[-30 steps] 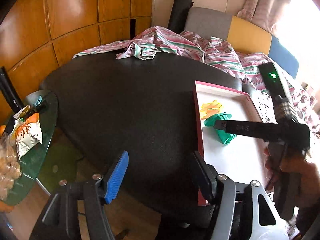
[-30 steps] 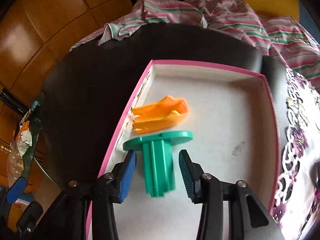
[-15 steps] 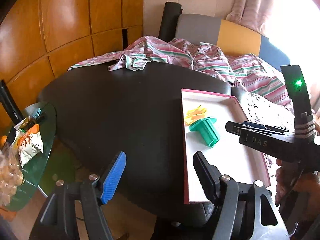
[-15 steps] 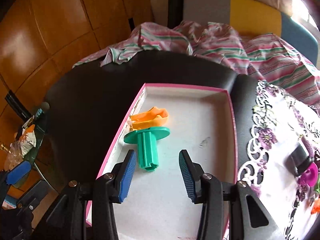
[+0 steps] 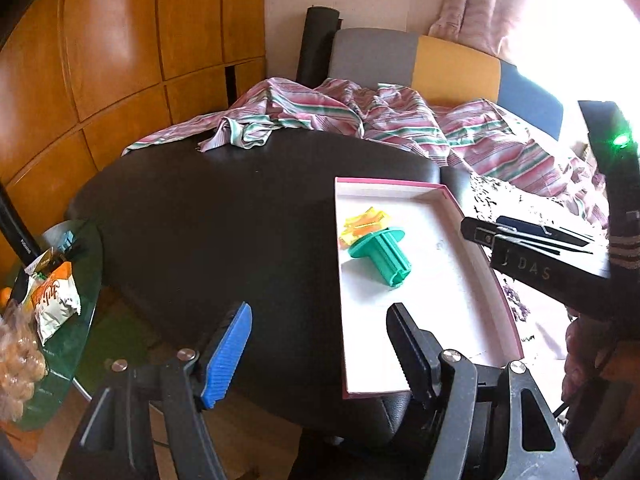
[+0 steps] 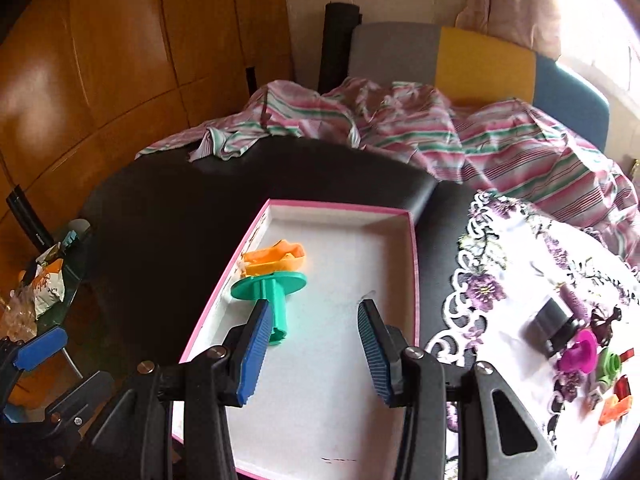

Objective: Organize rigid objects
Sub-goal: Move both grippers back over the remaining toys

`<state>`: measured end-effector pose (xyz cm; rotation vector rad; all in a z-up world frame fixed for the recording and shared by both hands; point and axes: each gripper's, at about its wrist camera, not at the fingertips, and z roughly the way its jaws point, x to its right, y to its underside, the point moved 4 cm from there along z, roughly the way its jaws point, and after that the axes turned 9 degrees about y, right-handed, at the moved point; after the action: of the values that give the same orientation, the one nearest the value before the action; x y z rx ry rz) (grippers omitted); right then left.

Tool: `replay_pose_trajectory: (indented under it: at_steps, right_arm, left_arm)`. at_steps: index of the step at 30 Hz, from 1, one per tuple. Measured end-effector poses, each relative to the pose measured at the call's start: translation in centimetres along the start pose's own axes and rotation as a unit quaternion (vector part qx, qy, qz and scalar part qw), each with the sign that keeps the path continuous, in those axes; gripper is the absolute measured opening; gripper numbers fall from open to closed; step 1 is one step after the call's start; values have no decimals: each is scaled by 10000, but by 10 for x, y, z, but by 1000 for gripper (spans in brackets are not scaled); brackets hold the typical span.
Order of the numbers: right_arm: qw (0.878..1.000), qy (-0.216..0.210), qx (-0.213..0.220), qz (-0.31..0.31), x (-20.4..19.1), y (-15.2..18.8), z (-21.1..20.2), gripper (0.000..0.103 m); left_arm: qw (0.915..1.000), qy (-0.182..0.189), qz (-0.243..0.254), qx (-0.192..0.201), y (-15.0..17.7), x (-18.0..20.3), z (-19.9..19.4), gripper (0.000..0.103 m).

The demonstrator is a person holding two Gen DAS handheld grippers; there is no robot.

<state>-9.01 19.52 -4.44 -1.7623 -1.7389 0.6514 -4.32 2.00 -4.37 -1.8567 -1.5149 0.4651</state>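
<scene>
Compared with one second earlier, the right gripper (image 6: pixel 312 354) had pulled back and up from the green flanged piece (image 6: pixel 276 292), which had been between its fingers and now lay on its side in front of them, on the floor of the pink-edged tray (image 6: pixel 414 264). Its jaws stood apart with nothing between them, and the piece stayed where it was. In the same second the left gripper (image 5: pixel 320 350) had also drawn back a little, so the tray looked smaller in its view, and its jaws had been opening slightly; they were spread wide and empty, above the near edge of the dark round table (image 5: pixel 208 216). The green piece rested near the left wall of the tray, its disc end touching an orange piece (image 6: pixel 276 258) that lay just behind it. The tray sat on the table, beside a white cloth with purple flowers (image 6: pixel 516 248). On that cloth, well apart from the tray, several small things were scattered, among them a magenta piece (image 6: pixel 578 356) and a black block (image 6: pixel 550 320). A striped cloth (image 6: pixel 420 128) was crumpled at the far side of the table. At the left a green glass side table (image 5: pixel 70 340) carried snack packets (image 5: pixel 52 300).
</scene>
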Motion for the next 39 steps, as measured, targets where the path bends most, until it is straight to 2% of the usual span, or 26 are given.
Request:
replay_pose_trajectory:
  at_steps: [13,28,39]
  right_arm:
    - [9987,408,230,195,53,6,-22,45]
    - [9935,935,253,606,129,21,-36,45]
    - [9801,1689,146,1030,226,38,-44,45]
  left_arm:
    - [9996,105,259,-45,-2,28,6,73]
    - [9972,282,686,-90,-7,68,12,74]
    - [9937,455,1022,-118,-17,102,20,76]
